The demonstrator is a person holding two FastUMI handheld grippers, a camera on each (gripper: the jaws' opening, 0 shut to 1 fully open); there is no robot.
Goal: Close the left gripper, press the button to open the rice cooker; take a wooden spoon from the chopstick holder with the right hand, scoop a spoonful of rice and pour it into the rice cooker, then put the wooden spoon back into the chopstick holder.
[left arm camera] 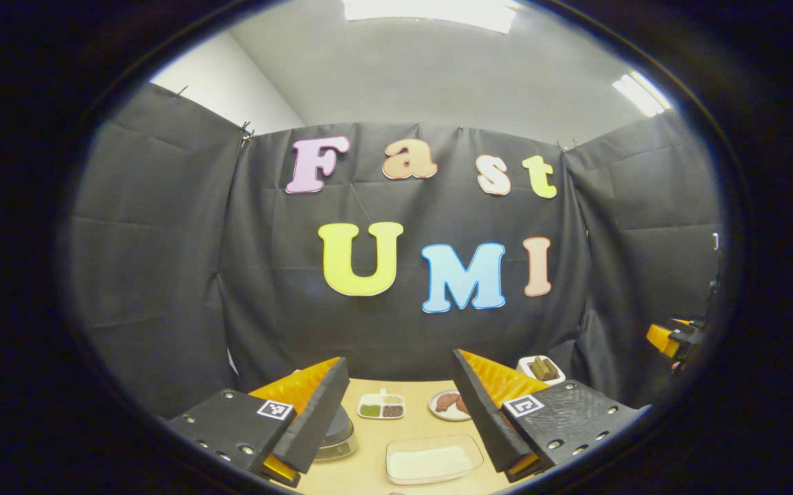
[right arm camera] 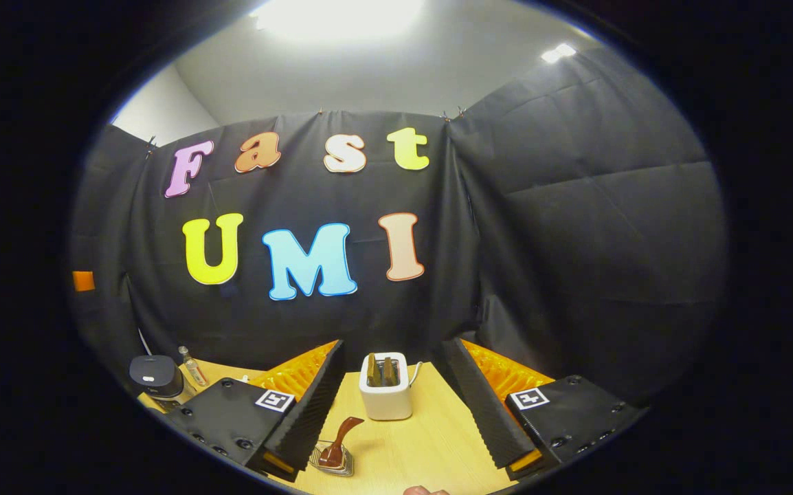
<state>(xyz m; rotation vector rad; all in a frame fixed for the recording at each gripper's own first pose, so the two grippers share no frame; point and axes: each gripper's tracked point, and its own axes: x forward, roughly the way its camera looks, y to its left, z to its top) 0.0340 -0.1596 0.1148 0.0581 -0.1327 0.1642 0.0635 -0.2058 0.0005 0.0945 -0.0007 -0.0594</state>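
My left gripper (left arm camera: pixel 398 364) is held open above the wooden table (left arm camera: pixel 417 426), nothing between its fingers. Behind its left finger peeks the rice cooker (left arm camera: pixel 337 434), grey with a dark top. A clear tray of white rice (left arm camera: pixel 433 459) lies near the front. A white holder (left arm camera: pixel 541 369) with brown pieces stands at the back right. My right gripper (right arm camera: pixel 394 347) is open too, with the white holder (right arm camera: pixel 386 386) straight ahead between its fingers. In the right gripper view the dark rice cooker (right arm camera: pixel 156 377) stands far left, lid down.
A divided dish of green and dark beans (left arm camera: pixel 381 407) and a plate with something brown (left arm camera: pixel 449 404) sit mid-table. A small bottle (right arm camera: pixel 194 368) stands by the cooker. A brown-handled piece rests in a small dish (right arm camera: pixel 334 450). The other gripper (left arm camera: pixel 671 337) hangs at the right.
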